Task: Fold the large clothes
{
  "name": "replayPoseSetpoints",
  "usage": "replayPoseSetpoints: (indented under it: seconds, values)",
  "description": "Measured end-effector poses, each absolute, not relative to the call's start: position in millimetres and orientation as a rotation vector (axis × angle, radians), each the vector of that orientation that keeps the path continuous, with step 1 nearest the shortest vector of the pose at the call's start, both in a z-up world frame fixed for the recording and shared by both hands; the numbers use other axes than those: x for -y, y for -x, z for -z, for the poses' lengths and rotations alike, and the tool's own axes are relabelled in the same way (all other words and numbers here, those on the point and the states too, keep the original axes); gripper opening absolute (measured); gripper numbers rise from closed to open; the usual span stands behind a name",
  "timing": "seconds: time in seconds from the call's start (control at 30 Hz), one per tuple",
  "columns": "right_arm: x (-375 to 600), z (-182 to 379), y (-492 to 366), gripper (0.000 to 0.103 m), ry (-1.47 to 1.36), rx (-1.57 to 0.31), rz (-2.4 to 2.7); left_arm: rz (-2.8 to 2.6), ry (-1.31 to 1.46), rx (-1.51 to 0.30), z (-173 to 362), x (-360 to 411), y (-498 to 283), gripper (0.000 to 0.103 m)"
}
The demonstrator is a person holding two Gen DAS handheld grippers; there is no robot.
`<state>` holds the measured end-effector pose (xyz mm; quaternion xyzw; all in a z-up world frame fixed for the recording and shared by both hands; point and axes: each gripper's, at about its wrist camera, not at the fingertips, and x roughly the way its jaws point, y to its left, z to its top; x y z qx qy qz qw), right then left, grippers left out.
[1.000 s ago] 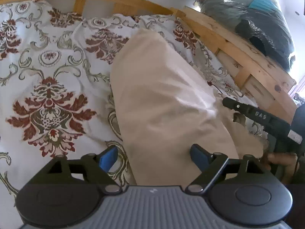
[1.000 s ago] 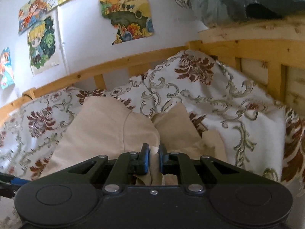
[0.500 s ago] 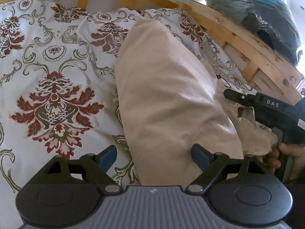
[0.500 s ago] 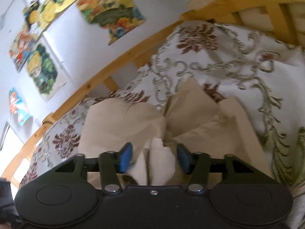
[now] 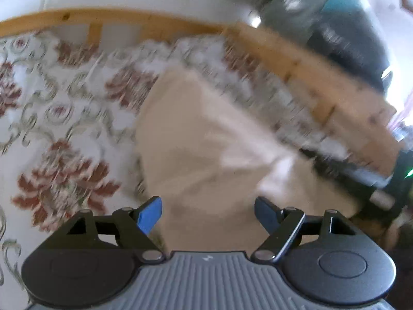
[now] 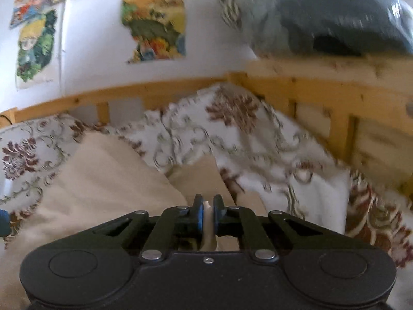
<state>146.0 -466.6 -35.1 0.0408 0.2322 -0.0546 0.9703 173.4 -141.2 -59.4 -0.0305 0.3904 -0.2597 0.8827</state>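
A large beige garment (image 5: 201, 142) lies lengthwise on the floral bedspread (image 5: 51, 118); the left wrist view is blurred. My left gripper (image 5: 207, 215) hovers over the garment's near end, its jaws wide and closing a little, with cloth below them but not pinched. In the right wrist view the same beige garment (image 6: 108, 178) spreads ahead to the left. My right gripper (image 6: 206, 213) has its jaws closing tight on a bunched fold of that garment, a strip of pale cloth showing between the blue pads (image 6: 198, 214).
A wooden bed rail (image 6: 322, 95) runs along the back and right side. Plastic-wrapped bundles (image 6: 322, 18) sit on the rail's top at the right. Colourful posters (image 6: 155, 23) hang on the white wall. The right gripper's dark body (image 5: 387, 178) shows at the left view's right edge.
My right gripper opened briefly on the bunched cloth, then shut on it again. My left gripper lifted and tipped up, so more of the rail and wall shows.
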Motion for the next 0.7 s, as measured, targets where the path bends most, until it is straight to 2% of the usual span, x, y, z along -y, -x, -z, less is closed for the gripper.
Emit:
replayPoseSetpoints:
  seconds: [0.13,0.3,0.37,0.4,0.47,0.53,0.7]
  values:
    - [465,50,-151,0.011,-0.065,-0.506,0.113,0.524,0.166,-0.889,81,131,-184,0.086]
    - [481,25,-124,0.034,-0.193,-0.393,0.140,0.515,0.192,-0.911,89,125,-187,0.089]
    - [493,8,-123,0.061,-0.269,-0.359,0.107,0.522,0.195,-0.917,90,123,-189,0.089]
    - [498,0,-129,0.068,-0.302,-0.370,0.067,0.526,0.196,-0.920,91,122,-190,0.089]
    - [504,-13,-151,0.088,-0.319,-0.432,-0.032,0.534,0.199,-0.924,92,120,-192,0.090]
    - [503,-18,-181,0.098,-0.337,-0.538,-0.136,0.530,0.207,-0.929,95,118,-192,0.095]
    - [497,1,-239,0.102,-0.459,-0.692,-0.204,0.530,0.287,-0.967,104,107,-198,0.099]
